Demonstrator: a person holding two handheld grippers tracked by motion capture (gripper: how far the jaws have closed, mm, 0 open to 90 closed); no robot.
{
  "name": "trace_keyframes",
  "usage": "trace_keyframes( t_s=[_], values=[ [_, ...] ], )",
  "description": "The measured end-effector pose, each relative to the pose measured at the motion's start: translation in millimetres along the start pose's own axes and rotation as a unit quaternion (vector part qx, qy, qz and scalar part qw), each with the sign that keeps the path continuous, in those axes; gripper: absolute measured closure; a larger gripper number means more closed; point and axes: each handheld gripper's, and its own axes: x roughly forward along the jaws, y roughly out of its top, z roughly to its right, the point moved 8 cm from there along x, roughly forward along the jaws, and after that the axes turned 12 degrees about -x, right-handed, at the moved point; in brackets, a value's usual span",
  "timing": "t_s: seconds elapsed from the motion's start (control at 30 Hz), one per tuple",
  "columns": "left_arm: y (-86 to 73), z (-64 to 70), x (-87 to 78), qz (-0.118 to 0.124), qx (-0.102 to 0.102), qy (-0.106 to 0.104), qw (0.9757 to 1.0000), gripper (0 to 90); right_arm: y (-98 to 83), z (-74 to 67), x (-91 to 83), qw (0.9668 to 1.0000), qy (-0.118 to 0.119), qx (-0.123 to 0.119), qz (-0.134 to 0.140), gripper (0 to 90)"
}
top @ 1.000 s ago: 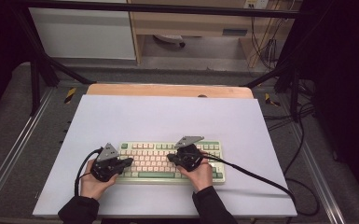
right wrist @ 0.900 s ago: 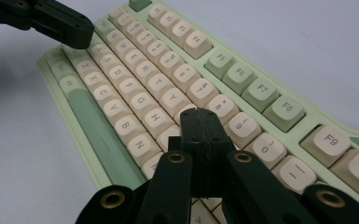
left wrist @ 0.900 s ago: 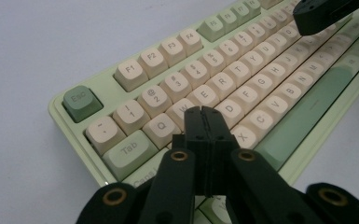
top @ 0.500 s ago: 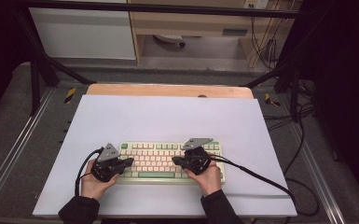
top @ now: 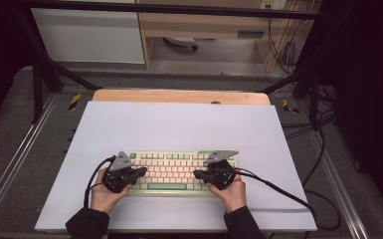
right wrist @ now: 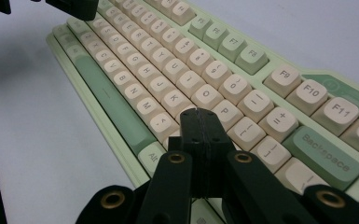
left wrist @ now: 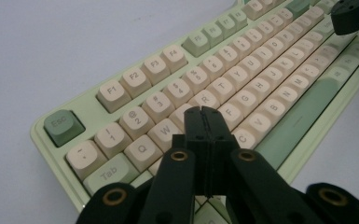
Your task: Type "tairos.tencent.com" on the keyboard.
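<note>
Pale green keyboard (top: 171, 172) with cream keys, lying flat near the front edge of the white table sheet (top: 179, 124), long side running across the table.

Left hand (top: 104, 195) entering from the bottom edge, dark sleeve (top: 87, 225) at the wrist, wrapped around the rear of the left gripper (top: 140, 172). Gripper angled inward over the left end of the keyboard, grey three-cornered plate (top: 122, 161) uppermost. Jaws pressed together, nothing between them; tips poised over the letter rows close to the R key (left wrist: 205, 99) in the left gripper view (left wrist: 204, 112).

Right hand (top: 232, 191) mirrored on the other side, holding the right gripper (top: 197, 174) angled inward over the right end of the keyboard. Jaws likewise closed flat against each other and empty; tips over the keys just below the P key (right wrist: 227, 111) in the right gripper view (right wrist: 196, 112).

Black cable (top: 278, 191) trailing from the right gripper across the sheet and off its right edge.

Contact between either pair of tips and the keycaps beneath: not determinable, the keys directly under the jaws being covered by the jaws themselves. Lower rows of the keyboard hidden behind the gripper bodies in both gripper views. Far end of the keyboard soft and out of focus in each, legends there unreadable. Fingers largely concealed under the grippers in the high view. Forearms cut off by the bottom frame edge.
</note>
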Motion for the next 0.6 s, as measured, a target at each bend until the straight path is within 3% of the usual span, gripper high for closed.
trace_keyframes(
  t_s=[0.6],
  values=[
    [20.9, 13.2, 19.9, -0.002, 0.011, 0.002, 0.9999, 89.9, -13.8, 3.2, -8.8, 1.0, -0.002, 0.007, -0.001, 90.0]
  ],
)
